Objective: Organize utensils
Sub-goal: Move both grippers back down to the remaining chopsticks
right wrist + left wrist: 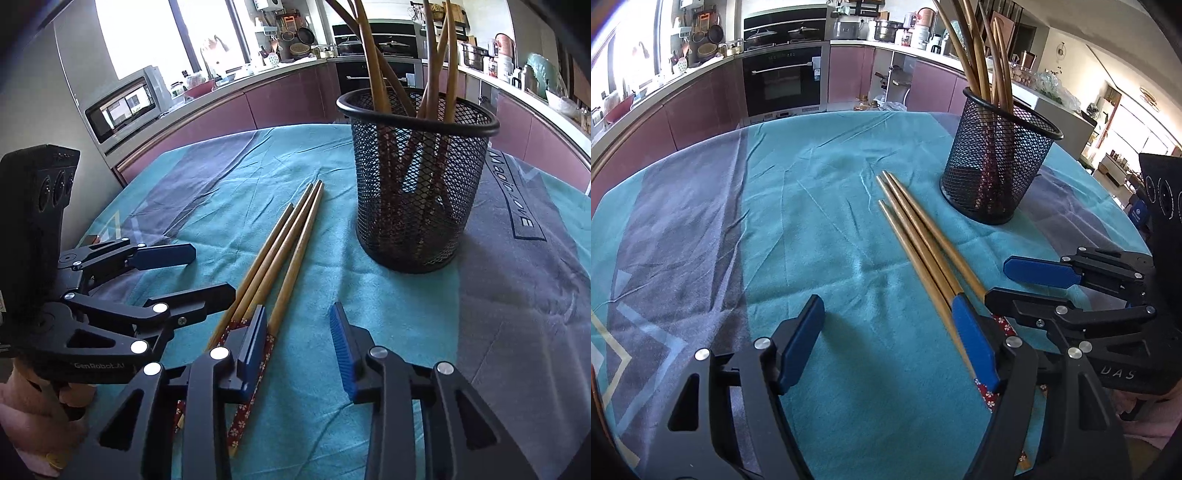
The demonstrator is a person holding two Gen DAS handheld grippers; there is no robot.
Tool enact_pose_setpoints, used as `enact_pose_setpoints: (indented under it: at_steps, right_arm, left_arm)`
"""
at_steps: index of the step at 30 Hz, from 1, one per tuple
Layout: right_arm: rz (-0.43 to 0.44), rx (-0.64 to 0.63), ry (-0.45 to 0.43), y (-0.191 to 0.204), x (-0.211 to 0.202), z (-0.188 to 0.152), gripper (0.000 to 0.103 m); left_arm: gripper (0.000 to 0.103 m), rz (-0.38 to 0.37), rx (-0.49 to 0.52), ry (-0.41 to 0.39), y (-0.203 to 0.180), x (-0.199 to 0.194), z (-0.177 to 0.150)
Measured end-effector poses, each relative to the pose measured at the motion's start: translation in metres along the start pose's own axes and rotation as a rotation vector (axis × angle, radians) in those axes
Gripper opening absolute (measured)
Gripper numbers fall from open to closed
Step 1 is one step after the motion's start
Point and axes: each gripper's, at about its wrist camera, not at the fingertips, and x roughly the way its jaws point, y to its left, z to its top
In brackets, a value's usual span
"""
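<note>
I see three chopsticks [280,254] lying loose on the cloth [812,229] that covers the worktop, side by side, tapered tips toward the far edge, patterned red ends toward me; a black mesh cup [417,177] stands upright just beyond and to the right of them, apart from them, with more chopsticks standing in it, thin ends up.

Left hand-held gripper [886,339]: released, jaws wide, low over the cloth; its right pad [975,343] lies across the near part of the chopsticks in the left wrist view (whether it touches them I cannot tell); nothing is held between the pads.

Right hand-held gripper [299,350]: jaws partly apart and not clamped on anything; from its own view the left pad [255,343] sits over the red section of the chopsticks, and the rightmost stick passes just inside that pad; the right pad [343,354] stands clear of the sticks with bare cloth in the gap; contact cannot be confirmed.

The two grippers are close together at the near end of the sticks, the left one's fingers to the left of the right one's; a hand [33,417] is visible on the left gripper's handle at the lower left of the right wrist view.
</note>
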Motion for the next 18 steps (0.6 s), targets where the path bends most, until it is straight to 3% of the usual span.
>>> enact_pose_setpoints:
  at_steps: [14,18]
  right_arm:
    - [0.011,0.008,-0.003,-0.0065,-0.0049,-0.0032,0.033]
    - [0.01,0.008,-0.003,-0.0065,-0.0052,-0.003,0.032]
  left_arm:
    - [0.065,0.035,0.028,0.007,-0.0069,0.0083,0.0037]
    - [0.053,0.051,0.041,0.008,-0.0065,0.0093,0.0051]
